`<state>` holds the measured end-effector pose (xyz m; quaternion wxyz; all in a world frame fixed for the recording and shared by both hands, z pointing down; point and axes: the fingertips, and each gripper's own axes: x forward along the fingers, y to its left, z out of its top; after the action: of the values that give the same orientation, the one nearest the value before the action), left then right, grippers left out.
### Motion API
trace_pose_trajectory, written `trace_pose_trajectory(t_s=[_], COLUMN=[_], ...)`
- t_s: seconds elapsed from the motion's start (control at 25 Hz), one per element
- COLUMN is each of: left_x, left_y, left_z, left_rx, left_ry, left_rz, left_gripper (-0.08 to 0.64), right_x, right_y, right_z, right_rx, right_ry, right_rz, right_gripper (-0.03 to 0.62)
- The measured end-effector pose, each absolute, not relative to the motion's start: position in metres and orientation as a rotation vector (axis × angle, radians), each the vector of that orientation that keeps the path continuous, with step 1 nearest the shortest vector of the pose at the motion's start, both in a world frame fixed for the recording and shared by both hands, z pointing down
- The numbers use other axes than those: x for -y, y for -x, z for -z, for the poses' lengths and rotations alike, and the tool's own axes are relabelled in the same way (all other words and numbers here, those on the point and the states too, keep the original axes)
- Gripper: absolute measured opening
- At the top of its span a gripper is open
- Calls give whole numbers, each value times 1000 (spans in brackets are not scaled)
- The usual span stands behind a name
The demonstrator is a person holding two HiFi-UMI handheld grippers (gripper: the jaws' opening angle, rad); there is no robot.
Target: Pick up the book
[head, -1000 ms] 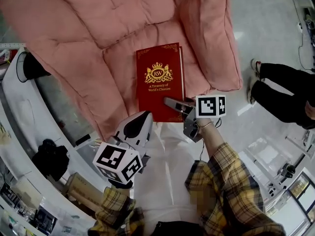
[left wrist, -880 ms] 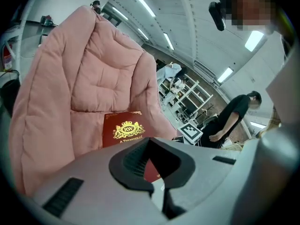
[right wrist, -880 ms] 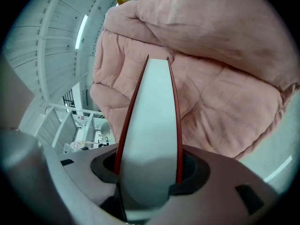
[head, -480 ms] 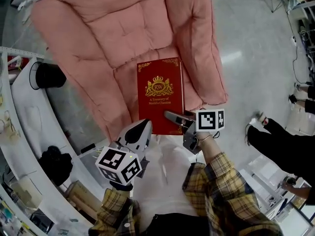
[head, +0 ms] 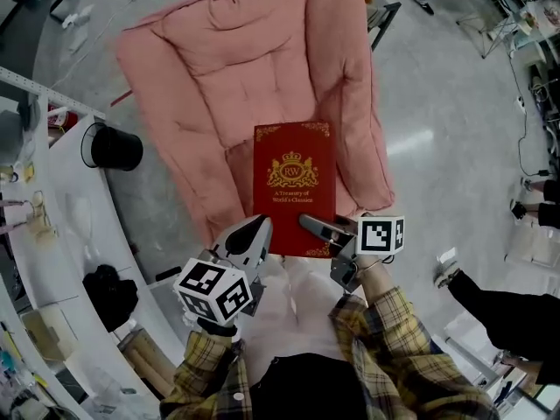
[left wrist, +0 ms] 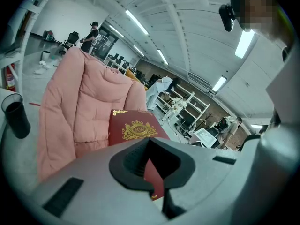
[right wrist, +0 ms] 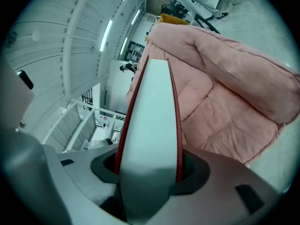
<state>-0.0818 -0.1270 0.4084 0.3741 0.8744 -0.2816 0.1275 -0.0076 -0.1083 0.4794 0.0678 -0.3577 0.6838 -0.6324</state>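
The dark-red hardcover book (head: pixel 294 191) has a smooth, faintly glossy cover with shiny gold stamping, and its page edges are matt white paper. The pink quilted cushion (head: pixel 227 68) is soft matt cloth. The grey floor (head: pixel 437 103) is polished and reflective. The left claw (head: pixel 252 234) and right claw (head: pixel 319 227) are smooth matt grey plastic.

The book (head: pixel 294 186) is a closed red hardback, gold crest and gilt corner scrolls on the front cover, which faces up; the title reads "A Treasury of World's Classics"; its pale page block shows between the red boards; it hangs over the pink armchair (head: pixel 219 86), spine to the left, clamped at its near edge by the left gripper (head: pixel 252 234) and right gripper (head: pixel 317 230), jaws closed on it.
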Motion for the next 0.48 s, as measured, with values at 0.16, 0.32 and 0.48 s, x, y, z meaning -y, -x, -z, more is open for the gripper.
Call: trace_pose_trajectory(t_s=[0.16, 0.32, 0.48], left_x=[127, 128, 134], left_y=[86, 87, 89], left_z=[-380, -353, -328], left_rx=[728, 745, 759], left_ry=[-2254, -2274, -2308], left_rz=[-294, -256, -225], left_gripper=[3, 3, 3], right_x=[103, 102, 104], right_y=[7, 2, -2], right_z=[-445, -410, -378], right_rx=[-2072, -2091, -2149], right_ry=[1068, 1060, 1055], right_rz=[1872, 1810, 1729], right_gripper=[259, 259, 259])
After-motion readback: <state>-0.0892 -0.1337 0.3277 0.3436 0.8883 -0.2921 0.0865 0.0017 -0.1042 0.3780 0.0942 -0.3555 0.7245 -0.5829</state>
